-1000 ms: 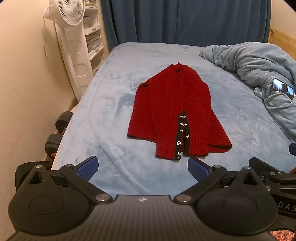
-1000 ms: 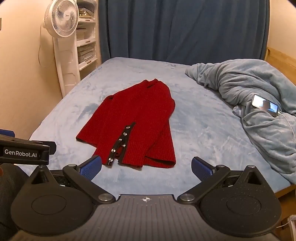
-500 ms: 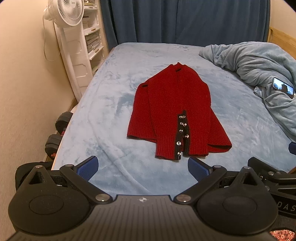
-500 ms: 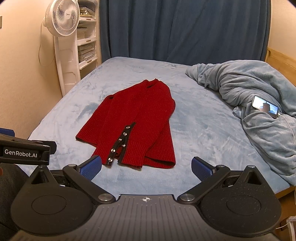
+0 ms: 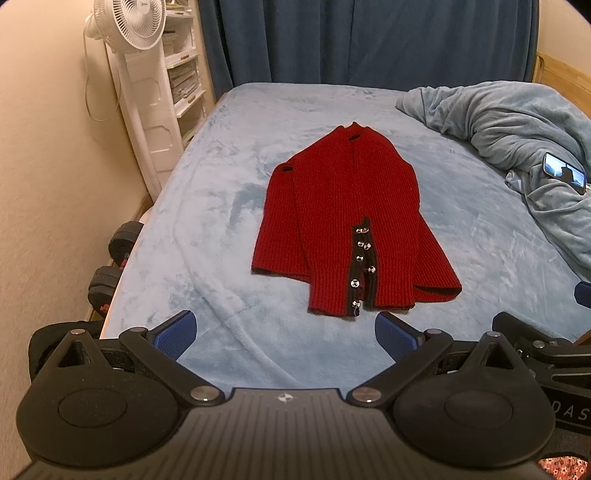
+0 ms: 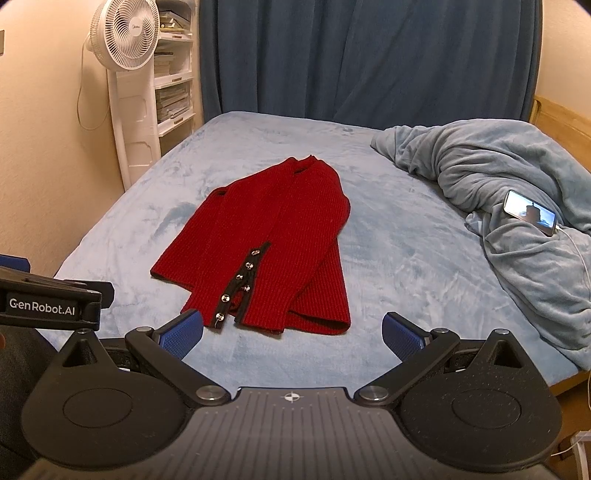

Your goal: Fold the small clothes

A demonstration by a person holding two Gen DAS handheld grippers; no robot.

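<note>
Cardigan: red knit cardigan [image 5: 343,218], lying flat on the bed [image 5: 221,206]; both sides folded in over the middle, collar at the 12 o'clock end, hem at the 6 o'clock end, nearest the grippers.
Placket: black button band [image 5: 360,266] with silver buttons, running up from the hem on the near half of the cardigan.
Left gripper: left gripper [image 5: 284,334], low at 6 o'clock in its own view, above the near edge of the bed; blue-padded fingers spread wide, nothing between them, clear of the cardigan hem.
Right gripper: right gripper [image 6: 291,334], likewise at 6 o'clock in its own view; fingers spread wide and empty; left pad [image 6: 183,334] appears just below the hem corner, contact cannot be told.
Gripper relation: side by side; part of the left unit shows at 9 o'clock in the right wrist view, part of the right unit at 4 o'clock in the left wrist view.
Blanket: bunched pale-blue blanket [image 6: 498,177], at 3 o'clock of the cardigan, well apart from it.
Phone: phone [image 6: 530,212], screen lit, resting on the blanket with a white cable attached.
Fan: white standing fan [image 6: 123,35], at 10 o'clock, beside the bed.
Shelving: white shelf unit [image 6: 173,88], behind the fan.
Curtain: dark blue curtain [image 6: 362,55], at 12 o'clock, behind the bed.
Dumbbells: black dumbbells [image 5: 114,258], on the floor at 9 o'clock in the left wrist view.
</note>
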